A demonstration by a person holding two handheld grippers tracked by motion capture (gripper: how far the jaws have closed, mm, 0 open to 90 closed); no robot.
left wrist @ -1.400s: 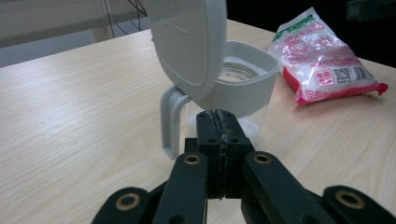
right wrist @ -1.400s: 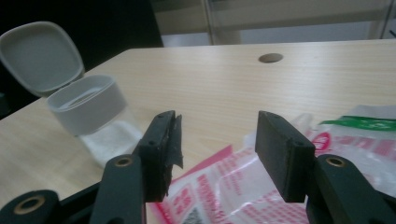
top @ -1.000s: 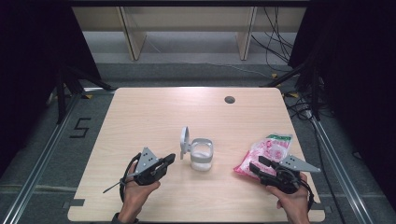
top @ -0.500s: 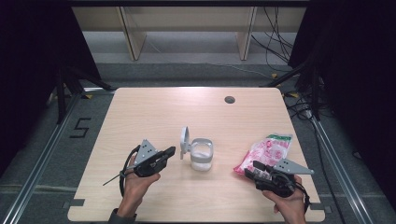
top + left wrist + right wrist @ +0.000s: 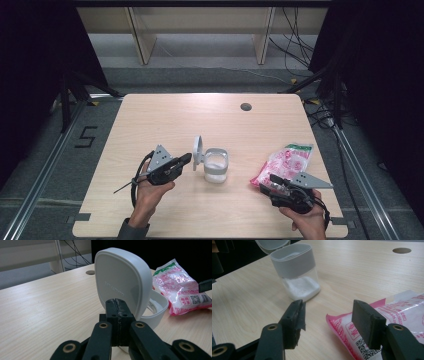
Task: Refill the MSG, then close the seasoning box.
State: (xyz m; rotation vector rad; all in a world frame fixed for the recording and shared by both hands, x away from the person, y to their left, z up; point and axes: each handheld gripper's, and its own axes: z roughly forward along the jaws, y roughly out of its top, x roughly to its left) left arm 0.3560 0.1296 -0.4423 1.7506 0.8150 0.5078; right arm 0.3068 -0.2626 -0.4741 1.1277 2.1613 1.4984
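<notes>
Resting beside the lidded jar [image 5: 215,165], the left gripper [image 5: 186,159] was fully closed and empty, while the right gripper [image 5: 273,178], jaws just opening, touched the pink bag [image 5: 286,161].

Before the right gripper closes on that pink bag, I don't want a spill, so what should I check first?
1. White flip lid of the clear plastic container stands open: ok.
2. Container upright on the light wooden table, white powder inside: ok.
3. Left gripper jaws shut, empty, just short of the lid: ok.
4. Right gripper jaws have just been opening; the pink and white plastic bag has its corner between them, pads not pressing: ok.
5. Bag lies flat, apart from the container: ok.
6. Bag sealed or already cut: cannot tell.
</notes>
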